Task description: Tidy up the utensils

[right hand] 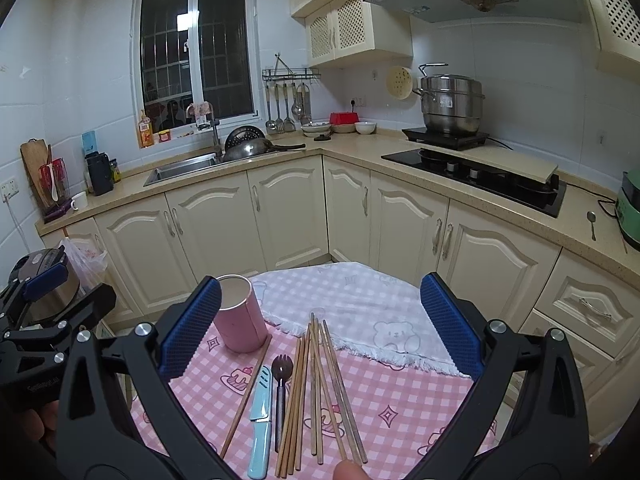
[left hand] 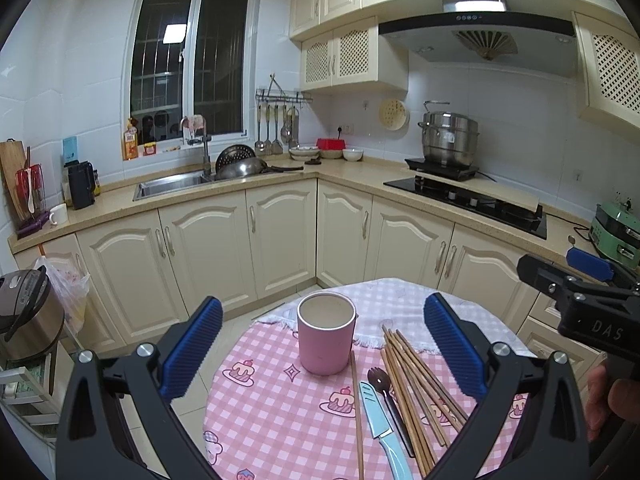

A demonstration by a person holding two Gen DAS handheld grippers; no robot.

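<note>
Cream-cabinet kitchen behind a round bench under pink checked cloth (left hand: 280,408), left gripper (left hand: 322,344) spread wide and empty above it, pink cylindrical cup (left hand: 326,334) upright at left, light blue knife (right hand: 261,412), dark fork (right hand: 281,388), loose wooden chopsticks (right hand: 320,392) lying beside it, right gripper (right hand: 320,324) likewise wide, holding nothing.

cup (left hand: 326,334): matt pink plastic | chopsticks (right hand: 320,392): bare wood | tablecloth (left hand: 280,408): checked cloth | knife (right hand: 260,420): glossy blue plastic

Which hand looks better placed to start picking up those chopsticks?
Probably the right. The chopsticks lie centred between the right tool's open fingers, while in the left view the pink cup sits centred before the left tool, chopsticks off to its right.
</note>
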